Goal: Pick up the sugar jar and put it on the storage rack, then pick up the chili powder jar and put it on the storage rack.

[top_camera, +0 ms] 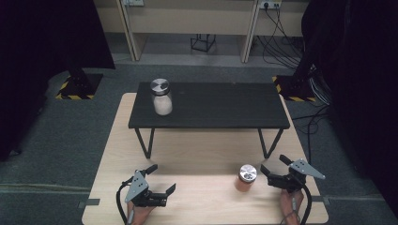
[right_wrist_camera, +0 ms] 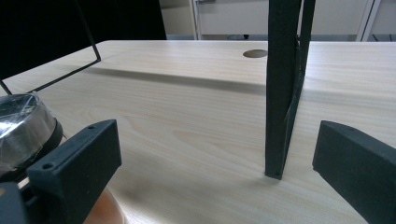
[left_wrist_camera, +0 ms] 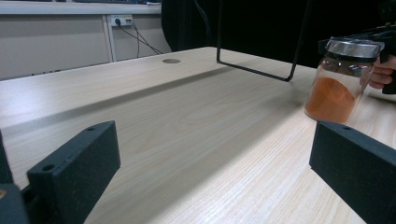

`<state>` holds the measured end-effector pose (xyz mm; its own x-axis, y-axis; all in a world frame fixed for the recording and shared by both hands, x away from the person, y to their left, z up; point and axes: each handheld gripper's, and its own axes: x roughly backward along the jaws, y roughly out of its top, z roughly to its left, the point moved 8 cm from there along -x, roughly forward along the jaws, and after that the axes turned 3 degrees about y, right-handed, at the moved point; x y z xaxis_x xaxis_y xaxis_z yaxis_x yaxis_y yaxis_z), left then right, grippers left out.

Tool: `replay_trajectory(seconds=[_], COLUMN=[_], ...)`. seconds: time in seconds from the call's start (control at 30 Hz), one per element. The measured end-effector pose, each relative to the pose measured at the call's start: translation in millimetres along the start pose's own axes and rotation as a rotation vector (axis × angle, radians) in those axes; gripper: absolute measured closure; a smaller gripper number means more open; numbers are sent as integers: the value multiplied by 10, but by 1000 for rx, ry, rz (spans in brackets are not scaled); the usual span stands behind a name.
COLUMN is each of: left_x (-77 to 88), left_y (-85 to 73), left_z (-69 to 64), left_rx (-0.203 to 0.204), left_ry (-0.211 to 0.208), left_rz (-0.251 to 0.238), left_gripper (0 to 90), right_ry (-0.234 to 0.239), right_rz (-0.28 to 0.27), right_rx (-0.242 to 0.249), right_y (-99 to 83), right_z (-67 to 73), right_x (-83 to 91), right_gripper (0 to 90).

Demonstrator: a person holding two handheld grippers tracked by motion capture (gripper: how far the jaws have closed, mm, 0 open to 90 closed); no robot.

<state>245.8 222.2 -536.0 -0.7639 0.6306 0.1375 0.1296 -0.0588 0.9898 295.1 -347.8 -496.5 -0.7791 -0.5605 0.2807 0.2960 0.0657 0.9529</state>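
The orange-powder jar (top_camera: 246, 177) stands upright on the bench (top_camera: 202, 154), long axis vertical, steel lid up, with no readable label, just in front of the black stand (top_camera: 209, 105). Right tongs (top_camera: 273, 169) gape wide beside it; left tongs (top_camera: 162, 178) gape wide, well apart

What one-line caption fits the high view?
Two open grippers, left and right, rest on a wooden table beside an orange spice jar.

Glass jar (top_camera: 245, 178), shiny metal lid
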Motion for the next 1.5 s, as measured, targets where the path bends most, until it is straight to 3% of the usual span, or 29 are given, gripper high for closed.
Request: replay_trajectory(seconds=[0.27, 0.47, 1.5], left_x=[12, -14, -28], left_y=[-38, -27, -21], left_z=[31, -1, 4], left_rx=[38, 12, 15], left_ry=[9, 6, -2], left_rz=[-6, 20, 35], left_gripper=[14, 13, 11], right_ry=[0, 1, 4], right_rz=[6, 8, 6], right_rx=[2, -1, 3], right_y=[-3, -6, 0], right_z=[-2, -6, -4], right_x=[-16, -19, -17], right_gripper=[11, 11, 11])
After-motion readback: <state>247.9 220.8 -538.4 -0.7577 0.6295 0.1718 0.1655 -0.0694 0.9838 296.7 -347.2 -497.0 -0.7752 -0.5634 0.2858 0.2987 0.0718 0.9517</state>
